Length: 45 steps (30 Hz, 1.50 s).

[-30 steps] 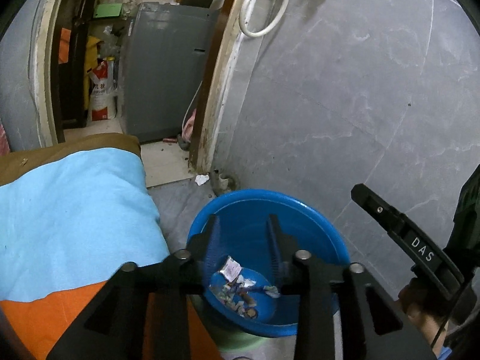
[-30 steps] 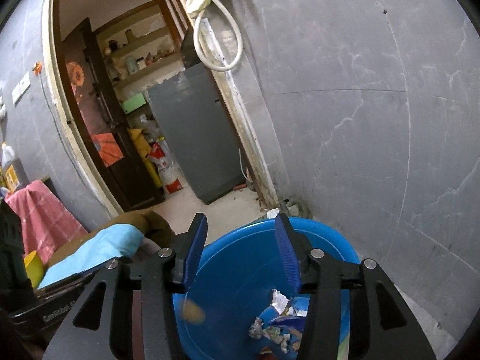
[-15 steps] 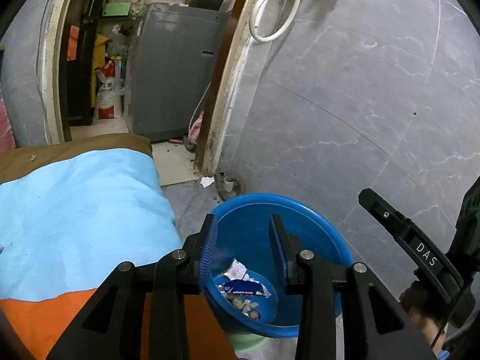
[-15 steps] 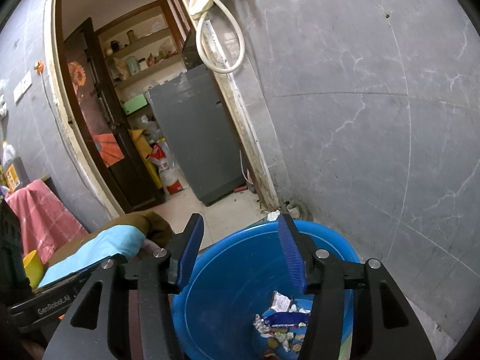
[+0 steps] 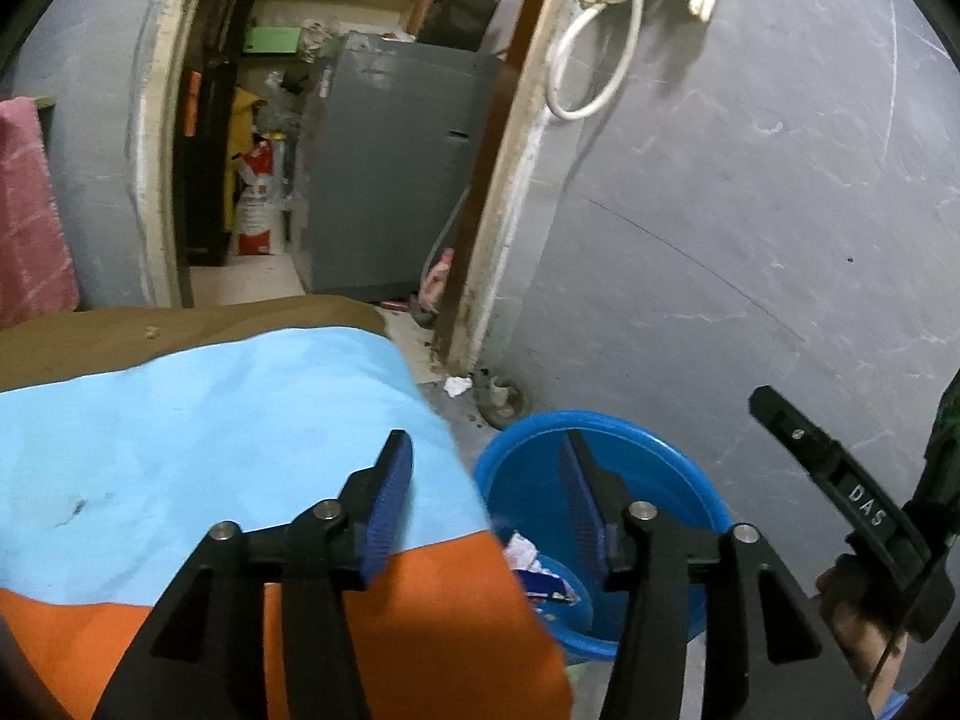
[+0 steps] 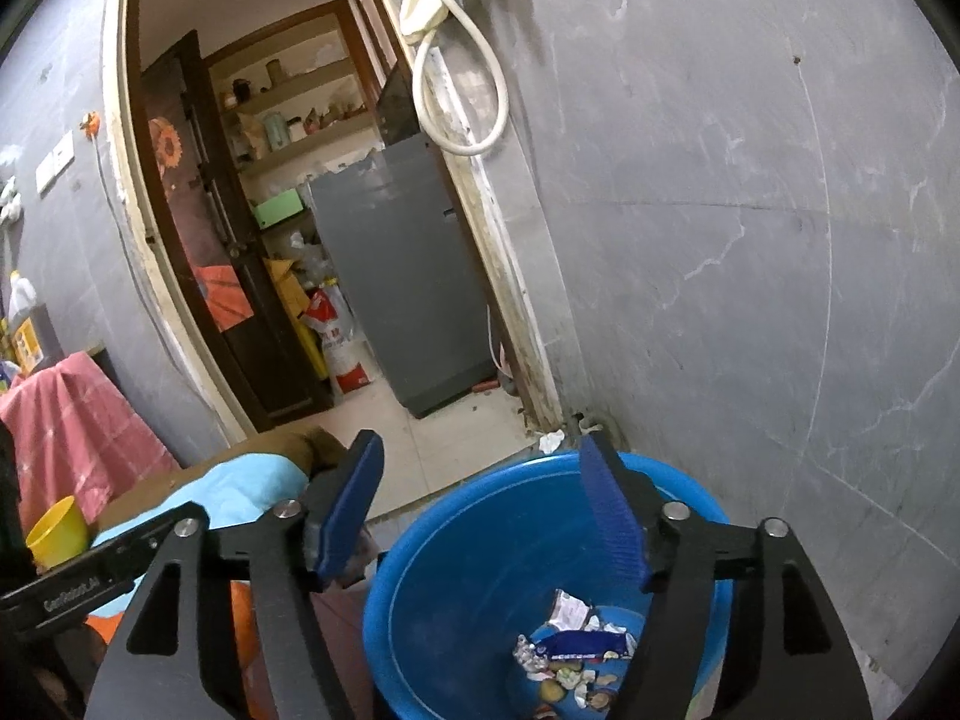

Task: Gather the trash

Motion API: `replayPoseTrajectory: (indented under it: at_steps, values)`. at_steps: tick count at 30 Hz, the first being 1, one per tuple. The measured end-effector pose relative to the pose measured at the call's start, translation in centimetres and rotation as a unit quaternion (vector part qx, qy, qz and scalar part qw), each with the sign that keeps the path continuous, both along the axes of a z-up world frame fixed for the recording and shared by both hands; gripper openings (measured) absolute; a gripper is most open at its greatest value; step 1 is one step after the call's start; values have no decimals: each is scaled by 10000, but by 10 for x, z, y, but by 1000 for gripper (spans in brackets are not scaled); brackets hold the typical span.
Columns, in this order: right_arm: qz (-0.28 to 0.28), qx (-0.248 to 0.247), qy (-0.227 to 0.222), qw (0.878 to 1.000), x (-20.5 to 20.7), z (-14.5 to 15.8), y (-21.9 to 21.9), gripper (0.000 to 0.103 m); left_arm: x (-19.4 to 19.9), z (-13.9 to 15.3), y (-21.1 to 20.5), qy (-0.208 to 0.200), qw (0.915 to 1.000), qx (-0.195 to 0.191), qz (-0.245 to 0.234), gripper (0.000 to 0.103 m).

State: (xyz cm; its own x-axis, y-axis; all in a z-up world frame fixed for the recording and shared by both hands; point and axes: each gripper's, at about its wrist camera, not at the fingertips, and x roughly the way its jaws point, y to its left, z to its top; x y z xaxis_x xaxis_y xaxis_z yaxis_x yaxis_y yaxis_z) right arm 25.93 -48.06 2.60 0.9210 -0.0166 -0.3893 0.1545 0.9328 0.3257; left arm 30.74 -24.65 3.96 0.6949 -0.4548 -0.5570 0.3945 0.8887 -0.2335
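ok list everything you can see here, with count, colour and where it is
tub: one, blue, on the floor by the grey wall
trash: a small heap, mixed wrappers and scraps, in the tub's bottom
paper scrap: one, white, on the floor by the door frame
cloth: one, light blue and orange, left of the tub
appliance: one, grey, past the doorway
hose: one, white, hung on the wall
cup: one, yellow, far left
left tool: black with blue pads, jaws opening, nothing between them
right tool: same, jaws opening over the tub, nothing between them
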Motion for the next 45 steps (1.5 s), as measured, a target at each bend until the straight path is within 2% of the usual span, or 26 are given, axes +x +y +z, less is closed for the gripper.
replayPoseTrajectory:
  at_steps: [6,8,10,13,19,35,45]
  values:
    - [15,-141,-96,9999,-3,9,12,79,-12,7,32,-61,9998,1,195,59]
    - [5,-172,-153,9997,-6,11,17,85,-18,10,42,-123,9995,-4,280,66]
    - [1,-202,-207,9996,-10,13,22,89,-25,13,54,-244,9989,-45,394,78]
    - [-16,-257,-300,9992,-16,16,32,101,-35,15,69,-379,9978,-107,530,84]
    - [62,-546,-465,9974,-29,21,58,103,-54,22,93,-633,9942,-119,863,95]
    - [82,-1115,-1183,9867,-88,27,109,103,-111,25,150,-1144,9839,-115,1372,100]
    - [10,-1403,-1384,9804,-127,32,129,103,-153,28,163,-1408,9790,135,1467,100]
